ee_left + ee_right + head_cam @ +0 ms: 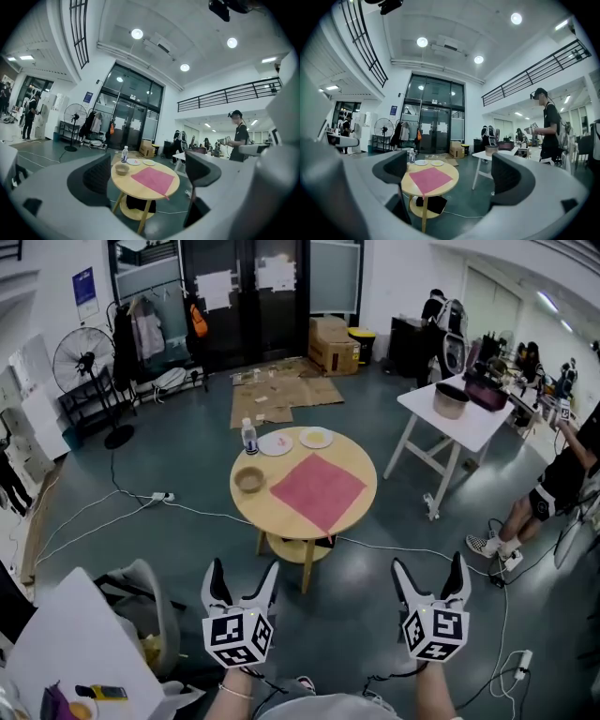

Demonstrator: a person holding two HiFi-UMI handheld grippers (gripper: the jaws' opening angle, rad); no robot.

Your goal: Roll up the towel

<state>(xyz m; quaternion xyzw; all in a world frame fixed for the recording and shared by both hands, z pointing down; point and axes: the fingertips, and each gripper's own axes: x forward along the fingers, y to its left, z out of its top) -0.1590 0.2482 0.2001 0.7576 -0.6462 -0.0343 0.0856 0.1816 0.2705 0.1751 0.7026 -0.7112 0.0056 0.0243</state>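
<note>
Lying on the counter (281, 515): towel (319, 490), a pink-red square of soft cloth, spread flat and unrolled, one corner reaching the counter's near edge.
Counter build: round top of pale smooth wood on slanted wooden legs, with a smaller round shelf (292, 549) beneath.
Bowl (249, 480): small, round, tan, on the counter's left side.
Bottle (248, 437): clear plastic, upright, at the counter's far left edge.
Plates: two flat round ones, one white (275, 443) and one yellowish (316, 438), side by side along the counter's far edge.
Left gripper (244, 568): held in the air well short of the counter's near side; its dark curved fingers (96, 176) stand apart with nothing between them.
Right gripper (428, 563): also in the air well short of the counter; fingers (511, 176) apart and empty.
Floor (187, 456): smooth, dark grey, with pale cables (187, 507) trailing past the counter's legs.
</note>
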